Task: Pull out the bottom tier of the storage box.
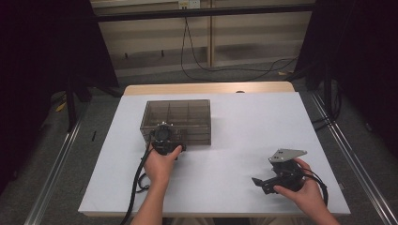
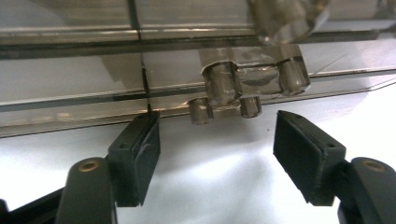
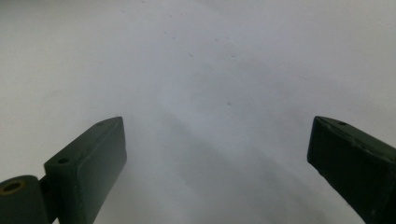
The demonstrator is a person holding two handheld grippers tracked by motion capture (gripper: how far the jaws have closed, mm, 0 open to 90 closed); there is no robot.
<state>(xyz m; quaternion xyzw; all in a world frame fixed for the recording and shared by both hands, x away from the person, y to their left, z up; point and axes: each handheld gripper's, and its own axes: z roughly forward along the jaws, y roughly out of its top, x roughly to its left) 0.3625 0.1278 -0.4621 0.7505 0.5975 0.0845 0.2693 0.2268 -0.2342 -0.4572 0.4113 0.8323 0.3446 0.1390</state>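
Two tools on the white bench (image 1: 244, 122). Left tool (image 2: 217, 140) at the near wall of the smoky clear plastic compartment box (image 1: 177, 121), jaws apart, nothing gripped, facing its clasp (image 2: 243, 88). Right tool (image 1: 274, 176) wide open, empty, well apart from the box.

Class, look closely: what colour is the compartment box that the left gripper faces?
The compartment box is see-through smoky brown-grey plastic, clearest in the high view.

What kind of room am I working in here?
Probably a lab or recording setup, not a home. A white table stands between dark curtains, metal rails run along the floor beside it, and loose cables trail behind. On it sits a clear compartment box.
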